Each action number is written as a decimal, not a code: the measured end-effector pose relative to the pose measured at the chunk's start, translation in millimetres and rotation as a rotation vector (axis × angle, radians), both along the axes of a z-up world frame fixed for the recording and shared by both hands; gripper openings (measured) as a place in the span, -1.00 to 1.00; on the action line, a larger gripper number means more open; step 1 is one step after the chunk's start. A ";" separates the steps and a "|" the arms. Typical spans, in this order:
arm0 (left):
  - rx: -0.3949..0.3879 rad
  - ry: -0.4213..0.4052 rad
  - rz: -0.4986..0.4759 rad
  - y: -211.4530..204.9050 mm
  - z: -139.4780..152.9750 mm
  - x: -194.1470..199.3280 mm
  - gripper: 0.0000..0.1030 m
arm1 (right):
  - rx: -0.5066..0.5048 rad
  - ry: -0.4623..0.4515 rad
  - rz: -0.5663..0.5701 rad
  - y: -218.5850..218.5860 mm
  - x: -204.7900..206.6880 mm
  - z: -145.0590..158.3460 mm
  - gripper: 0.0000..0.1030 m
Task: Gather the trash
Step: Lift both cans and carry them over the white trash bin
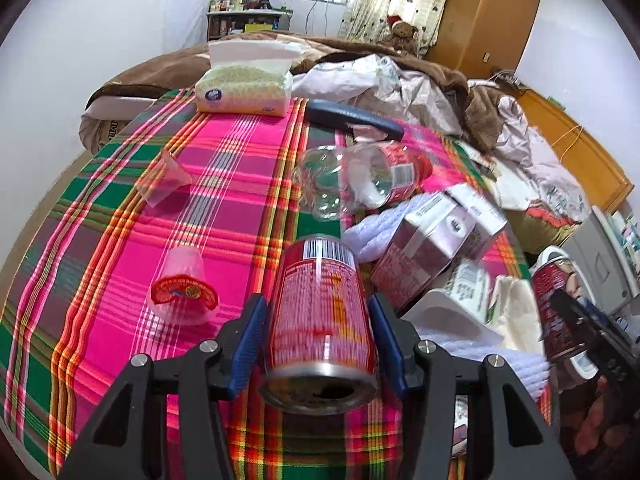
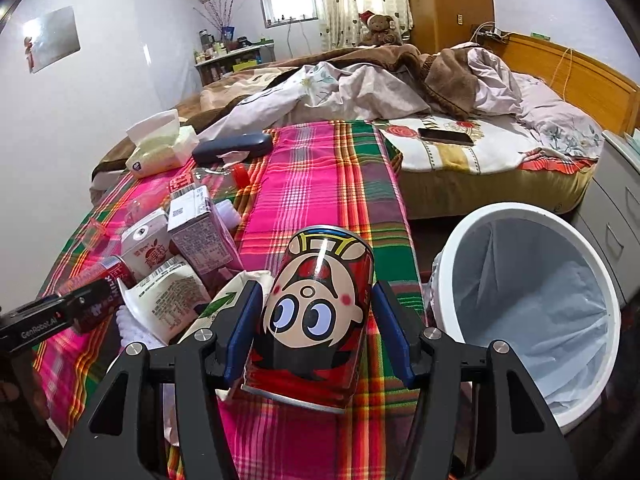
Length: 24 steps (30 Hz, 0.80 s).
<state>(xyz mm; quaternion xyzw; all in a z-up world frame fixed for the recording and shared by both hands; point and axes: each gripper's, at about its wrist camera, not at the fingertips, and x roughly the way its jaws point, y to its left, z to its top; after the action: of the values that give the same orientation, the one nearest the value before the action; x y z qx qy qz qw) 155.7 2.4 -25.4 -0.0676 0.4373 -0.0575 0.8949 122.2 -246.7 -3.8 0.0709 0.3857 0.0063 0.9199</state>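
The bed (image 2: 460, 92) fills the upper half of both views, but only the right wrist view shows its bare mattress with a phone (image 2: 445, 136) lying on it. The desk (image 2: 320, 184), under a pink and green plaid cloth, spreads across the centre of both views. The white trash bin (image 2: 532, 312) appears only at lower right of the right wrist view; its liner looks empty, though its near side is cut off by the gripper frame.

At lower centre there, the right hand-held gripper (image 2: 316, 328) clamps a red cartoon can (image 2: 316, 312). In the left wrist view, the left hand-held gripper (image 1: 320, 332) grasps a red barcode can (image 1: 320, 304), open end toward the camera. That view alone shows a crushed clear bottle (image 1: 360, 180) at centre and two plastic cups (image 1: 182, 292) at left. Cartons (image 1: 432, 248) at right are blurred.
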 end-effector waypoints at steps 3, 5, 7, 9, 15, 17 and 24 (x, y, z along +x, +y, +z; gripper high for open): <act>-0.002 0.057 -0.024 -3.2 -11.6 6.5 0.08 | -0.002 -0.003 -0.004 -0.3 -2.8 1.5 0.13; 0.002 0.066 -0.027 -5.2 -15.9 7.7 0.08 | 0.000 -0.005 -0.008 -1.5 -2.9 2.5 0.13; 0.023 0.069 -0.024 -7.1 -18.4 8.5 0.07 | -0.004 -0.008 -0.008 -1.8 -3.8 3.3 0.13; 0.031 0.073 -0.025 -8.2 -20.3 9.0 0.06 | -0.009 -0.011 -0.009 -1.1 -5.2 4.1 0.13; 0.012 0.032 -0.044 -10.6 -6.3 -2.7 0.05 | -0.005 -0.020 -0.018 -3.8 -8.3 5.8 0.13; 0.021 0.004 -0.049 -13.2 4.0 -8.6 0.05 | -0.001 -0.025 -0.020 -6.2 -9.7 7.9 0.13; -0.001 -0.109 -0.108 -32.4 52.1 -24.8 0.05 | 0.014 -0.065 -0.051 -25.8 -20.0 20.6 0.13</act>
<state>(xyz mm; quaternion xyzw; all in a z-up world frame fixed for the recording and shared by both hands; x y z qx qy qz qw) 130.8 -30.0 26.7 -0.0408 0.3910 -0.1096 0.9129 102.1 -272.5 16.8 0.0869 0.3535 -0.0122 0.9313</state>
